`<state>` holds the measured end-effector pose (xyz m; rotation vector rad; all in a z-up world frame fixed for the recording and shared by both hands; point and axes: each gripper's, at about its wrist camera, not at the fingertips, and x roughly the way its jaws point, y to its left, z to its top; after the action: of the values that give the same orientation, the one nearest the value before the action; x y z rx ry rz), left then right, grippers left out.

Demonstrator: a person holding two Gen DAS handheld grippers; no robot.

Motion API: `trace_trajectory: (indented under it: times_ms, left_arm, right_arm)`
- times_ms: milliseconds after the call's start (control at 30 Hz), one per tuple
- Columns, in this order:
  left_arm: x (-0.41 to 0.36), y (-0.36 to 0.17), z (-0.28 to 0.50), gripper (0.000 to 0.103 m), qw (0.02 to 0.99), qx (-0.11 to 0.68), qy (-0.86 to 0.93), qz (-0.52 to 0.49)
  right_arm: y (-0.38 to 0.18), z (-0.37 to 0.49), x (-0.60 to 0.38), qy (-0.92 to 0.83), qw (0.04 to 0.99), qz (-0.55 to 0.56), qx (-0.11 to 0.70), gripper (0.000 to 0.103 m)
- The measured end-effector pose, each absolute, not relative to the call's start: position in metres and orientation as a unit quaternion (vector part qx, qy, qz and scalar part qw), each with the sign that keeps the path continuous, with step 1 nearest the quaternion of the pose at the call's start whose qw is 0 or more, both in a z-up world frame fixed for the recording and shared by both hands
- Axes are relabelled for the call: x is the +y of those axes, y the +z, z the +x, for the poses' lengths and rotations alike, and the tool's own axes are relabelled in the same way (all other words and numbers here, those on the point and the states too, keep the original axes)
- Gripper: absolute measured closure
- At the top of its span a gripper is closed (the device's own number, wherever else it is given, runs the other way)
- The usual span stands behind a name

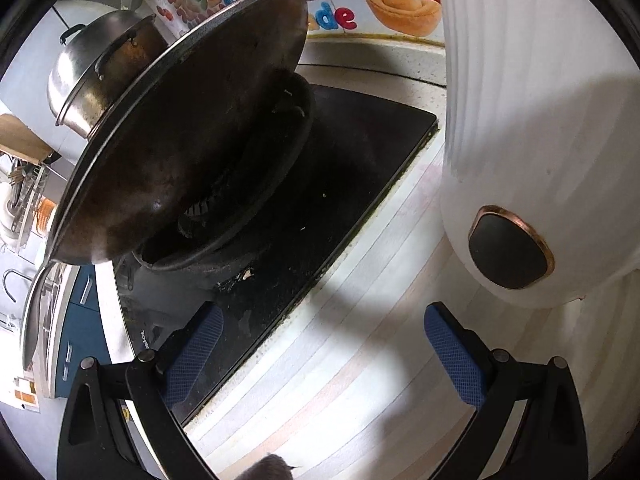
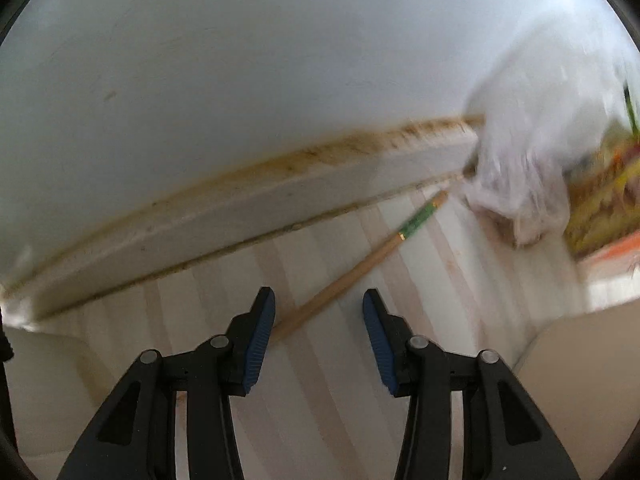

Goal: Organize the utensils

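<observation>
A single wooden chopstick (image 2: 360, 266) with a green band near its far end lies slanted on the striped counter mat (image 2: 320, 380) in the right wrist view. My right gripper (image 2: 318, 296) hovers over its near end with the jaws apart; that end runs to the left finger (image 2: 260, 332) and is hidden behind it, and no pad presses on the stick. In the left wrist view my left gripper (image 1: 323, 314) stands wide open above the same striped mat (image 1: 320, 380), with nothing between its fingers. A rack with utensils (image 1: 24, 192) shows at the far left edge.
A dark wok (image 1: 180, 128) leans on the black stove top (image 1: 352, 152), with a steel pot (image 1: 80, 76) behind it. A tall white appliance (image 1: 532, 120) stands to the right. A crumpled plastic bag (image 2: 520, 160) and colourful packaging (image 2: 600, 200) sit by the wall (image 2: 240, 60).
</observation>
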<state>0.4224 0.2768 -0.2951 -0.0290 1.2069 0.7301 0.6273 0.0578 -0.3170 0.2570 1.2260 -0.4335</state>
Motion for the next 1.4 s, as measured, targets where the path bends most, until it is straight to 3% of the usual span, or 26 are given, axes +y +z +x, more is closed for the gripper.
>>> trace_trajectory:
  times_ms: [500,833,1033,1233,1300,1400]
  left_arm:
    - [0.277,-0.283,0.376,0.0,0.765,0.569,0.3,-0.032]
    - [0.279,-0.274,0.304,0.0,0.762,0.584,0.28,-0.024]
    - [0.254,-0.261,0.259,0.0,0.765,0.584,0.271,-0.012]
    - [0.201,-0.252,0.231,0.0,0.766,0.594,0.246,-0.009]
    - [0.18,-0.249,0.232,0.0,0.772,0.595,0.224,-0.007]
    - [0.136,-0.249,0.242,0.0,0.78,0.602,0.172,-0.009]
  right_arm:
    - [-0.305,0.577,0.094,-0.112,0.761,-0.006,0.638,0.097]
    - [-0.291,0.462,0.134,-0.03,0.753,-0.068,0.654,0.097]
    - [-0.284,0.366,0.114,0.004,0.734,-0.058,0.677,0.097]
    - [-0.268,0.334,0.076,0.062,0.711,0.012,0.701,0.095]
    - [-0.248,0.325,0.058,0.077,0.723,0.028,0.686,0.08]
    - [-0.215,0.307,0.019,0.072,0.748,0.046,0.658,0.071]
